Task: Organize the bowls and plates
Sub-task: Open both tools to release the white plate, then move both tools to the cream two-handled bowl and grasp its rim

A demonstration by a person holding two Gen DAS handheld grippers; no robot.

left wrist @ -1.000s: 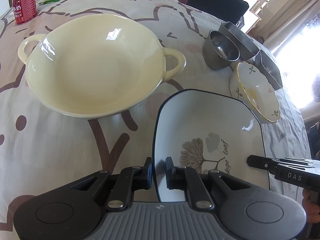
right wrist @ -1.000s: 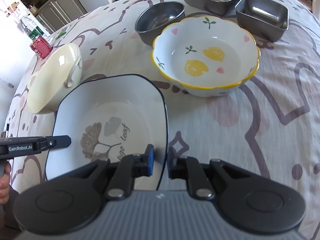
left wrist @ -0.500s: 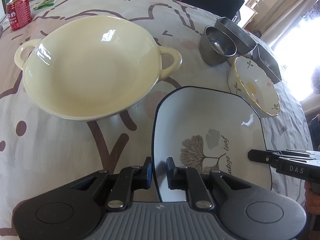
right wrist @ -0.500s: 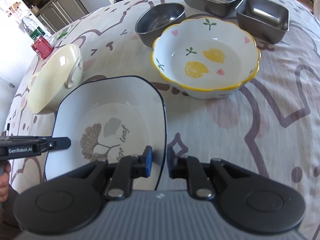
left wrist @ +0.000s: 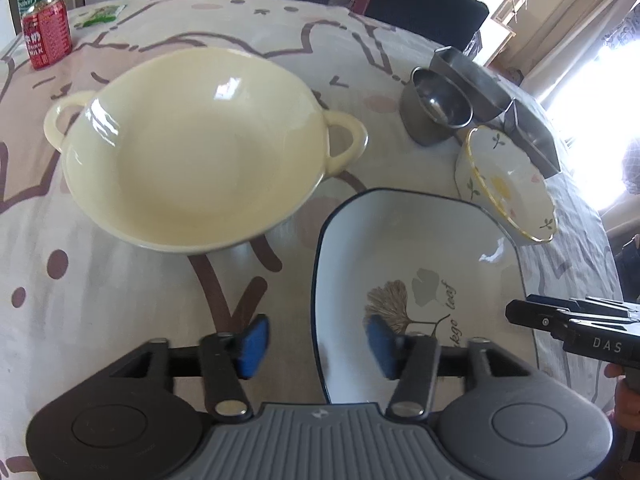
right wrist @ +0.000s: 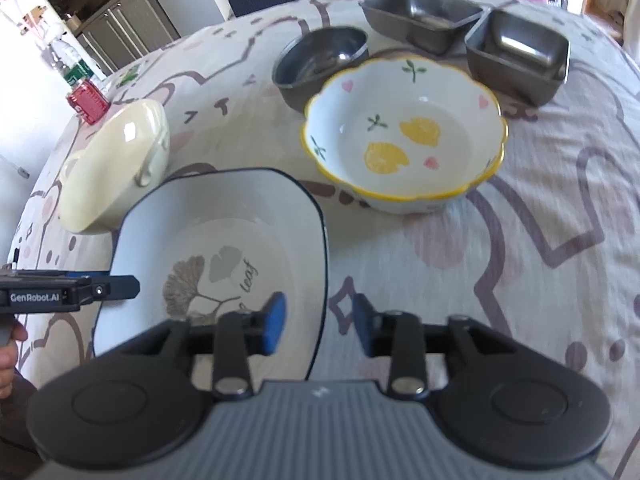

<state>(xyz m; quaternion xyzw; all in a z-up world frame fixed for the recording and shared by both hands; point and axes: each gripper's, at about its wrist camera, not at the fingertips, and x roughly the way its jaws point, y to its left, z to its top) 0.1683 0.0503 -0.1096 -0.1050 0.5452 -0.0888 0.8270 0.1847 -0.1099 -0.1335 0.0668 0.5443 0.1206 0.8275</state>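
Now both claws stand wide open around opposite edges of the square plate point(left wrist: 416, 248), gripping nothing. At the bottom of the left wrist view, the left claw point(left wrist: 316, 344) straddles the plate's dark-rimmed left edge, one blue pad point(left wrist: 254, 340) over the patterned cloth of the desk point(left wrist: 120, 300) and the other above the plate's leaf print; neither pad touches the rim. The right claw point(right wrist: 316, 322) likewise straddles the plate's right edge at lower centre of the right wrist view, pads clear on both sides.

The plate lies flat on the desk in the lower middle of each frame. The left view gives the cream two-handled bowl point(left wrist: 196, 148) in full at centre left, with a red can point(left wrist: 46, 32) in the upper left corner. The right view shows that bowl only edge-on at left, but looks straight into the lemon-print bowl point(right wrist: 404, 136), the round steel bowl point(right wrist: 320, 60) and two square steel trays point(right wrist: 424, 12) point(right wrist: 520, 56) behind it, which the left view crowds into its right side.
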